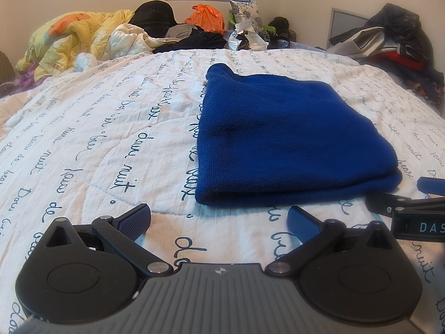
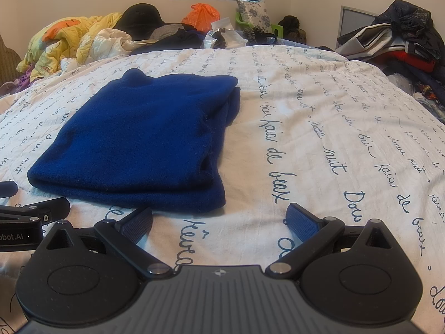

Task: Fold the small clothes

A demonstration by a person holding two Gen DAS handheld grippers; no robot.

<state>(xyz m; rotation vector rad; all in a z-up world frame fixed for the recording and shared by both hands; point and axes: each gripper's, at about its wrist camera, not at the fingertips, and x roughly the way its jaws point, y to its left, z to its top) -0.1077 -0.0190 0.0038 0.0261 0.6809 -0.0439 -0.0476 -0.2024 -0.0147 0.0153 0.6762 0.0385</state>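
A dark blue knit garment (image 1: 292, 139) lies folded into a flat rectangle on the white quilt with blue script. It also shows in the right wrist view (image 2: 144, 139), left of centre. My left gripper (image 1: 219, 220) is open and empty, just short of the garment's near left edge. My right gripper (image 2: 219, 220) is open and empty, in front of the garment's near right corner. The right gripper's finger shows at the right edge of the left wrist view (image 1: 403, 208). The left gripper's finger shows at the left edge of the right wrist view (image 2: 33, 211).
The bed quilt (image 1: 97, 139) spreads wide around the garment. A yellow comforter (image 1: 69, 36), dark clothes, an orange bag (image 1: 205, 15) and a pillow sit piled along the far edge. A heap of jackets (image 1: 397, 39) lies at the far right.
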